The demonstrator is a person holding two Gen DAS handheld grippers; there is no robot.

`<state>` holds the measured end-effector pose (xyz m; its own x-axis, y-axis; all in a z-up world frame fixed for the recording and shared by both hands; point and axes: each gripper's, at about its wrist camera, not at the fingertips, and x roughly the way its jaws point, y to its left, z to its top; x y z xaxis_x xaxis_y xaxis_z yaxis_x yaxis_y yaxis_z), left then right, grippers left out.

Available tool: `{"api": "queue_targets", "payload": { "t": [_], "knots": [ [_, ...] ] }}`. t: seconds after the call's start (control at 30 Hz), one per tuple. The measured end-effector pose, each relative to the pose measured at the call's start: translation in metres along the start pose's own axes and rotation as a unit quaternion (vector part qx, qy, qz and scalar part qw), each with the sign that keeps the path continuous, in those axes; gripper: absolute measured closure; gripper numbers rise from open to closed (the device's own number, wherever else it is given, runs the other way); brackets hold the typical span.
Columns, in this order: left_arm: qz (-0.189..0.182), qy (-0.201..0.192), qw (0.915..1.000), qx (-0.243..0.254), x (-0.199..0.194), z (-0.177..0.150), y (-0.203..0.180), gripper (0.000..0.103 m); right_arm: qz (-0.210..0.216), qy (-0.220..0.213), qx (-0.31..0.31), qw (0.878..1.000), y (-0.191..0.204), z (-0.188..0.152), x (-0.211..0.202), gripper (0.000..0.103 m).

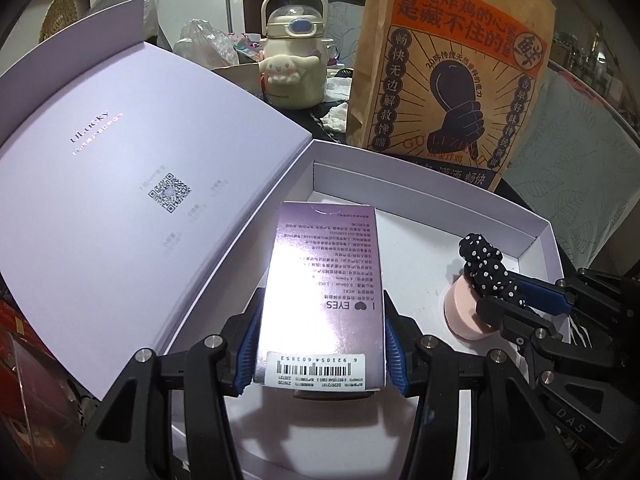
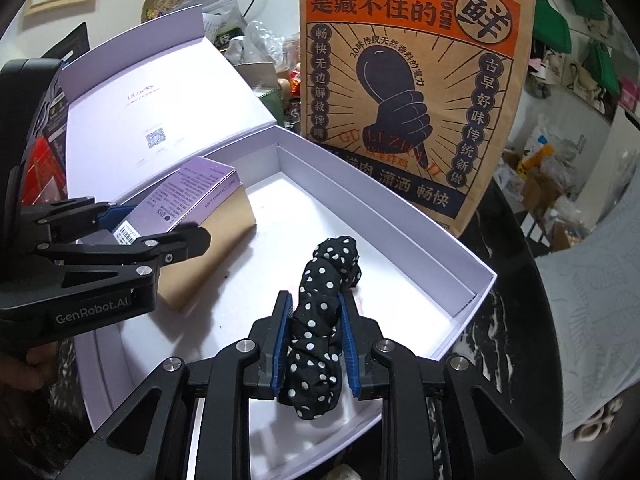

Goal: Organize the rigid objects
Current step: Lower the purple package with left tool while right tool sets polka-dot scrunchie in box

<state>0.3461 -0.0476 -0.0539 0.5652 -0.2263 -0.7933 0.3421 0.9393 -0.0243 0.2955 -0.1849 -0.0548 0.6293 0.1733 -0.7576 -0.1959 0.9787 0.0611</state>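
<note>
My left gripper (image 1: 320,344) is shut on a shiny purple contact-lens box (image 1: 322,296) and holds it over the open white gift box (image 1: 424,200). The same purple box (image 2: 192,192) and left gripper (image 2: 156,224) show at the left of the right wrist view, above a tan box (image 2: 224,232). My right gripper (image 2: 314,344) is shut on a black scrunchie with white dots (image 2: 324,304), inside the white box (image 2: 384,208) near its right side. In the left wrist view the scrunchie (image 1: 488,268) sits above a pink round case (image 1: 464,312), beside the right gripper (image 1: 524,300).
The box's lilac lid (image 1: 120,184) lies open to the left. A brown paper fried-chicken bag (image 1: 448,76) stands just behind the box. A cream character bottle (image 1: 292,60) and clutter sit further back. A dark marbled table edge (image 2: 508,280) runs on the right.
</note>
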Motion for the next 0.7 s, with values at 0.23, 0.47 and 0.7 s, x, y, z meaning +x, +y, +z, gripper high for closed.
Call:
{"api": "queue_targets", "payload": {
  "t": [0.23, 0.47, 0.7],
  "knots": [
    [0.013, -0.017, 0.9998, 0.001, -0.007, 0.003, 0.000, 0.052, 0.004, 0.003, -0.004, 1.000, -0.001, 0.000, -0.002, 0.075],
    [0.015, -0.012, 0.9997, 0.013, -0.015, 0.006, -0.004, 0.052, -0.010, 0.006, -0.013, 1.000, -0.002, 0.002, -0.005, 0.061],
    [0.002, -0.027, 0.9993, 0.027, -0.027, 0.008, -0.011, 0.052, -0.016, -0.005, -0.019, 1.000, -0.005, 0.010, -0.015, 0.058]
  ]
}}
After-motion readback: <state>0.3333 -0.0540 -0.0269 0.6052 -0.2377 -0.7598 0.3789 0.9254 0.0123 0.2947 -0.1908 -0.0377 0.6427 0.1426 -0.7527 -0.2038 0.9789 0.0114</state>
